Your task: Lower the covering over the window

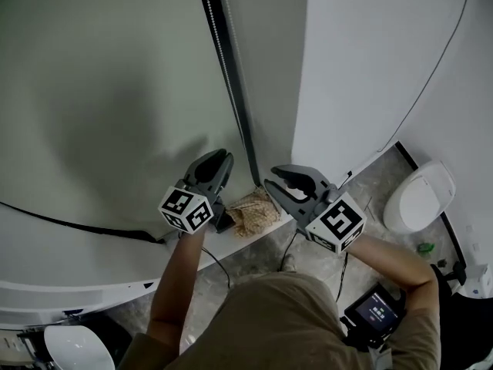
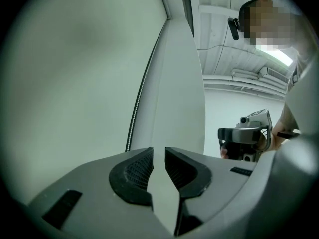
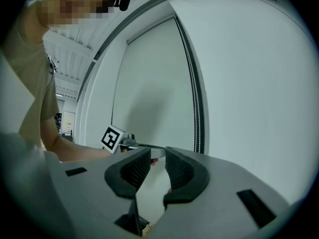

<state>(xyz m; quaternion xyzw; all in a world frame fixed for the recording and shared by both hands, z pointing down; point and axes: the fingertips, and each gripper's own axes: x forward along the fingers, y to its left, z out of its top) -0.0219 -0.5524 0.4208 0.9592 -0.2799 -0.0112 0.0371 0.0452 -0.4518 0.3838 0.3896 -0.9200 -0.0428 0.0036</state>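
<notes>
- While both tools point at the window, I see the covering as a wide, pale grey-green sheet that fills the left of the head view. Its right edge meets a dark upright frame strip.
- The bead chain hangs along that strip, between the two tools in the head view. Neither tool touches it.
- The left gripper sits in front of the covering's lower right corner, just left of the chain. Its jaws stand a narrow slit apart with nothing between them, and the pads press on nothing.
- The right gripper is on the far side of the chain, near the white wall. Its jaws are apart by a wider gap and hold nothing. In its own view the chain runs to the right of the jaws.
- Under the tools, a crumpled brown wad lies on the white sill, close beside the left tool.
- A dark line crosses low on the covering. I cannot tell whether it is a rail or a cable.
- Room is tight between the two tools, but open to the left across the covering and to the right along the wall.
</notes>
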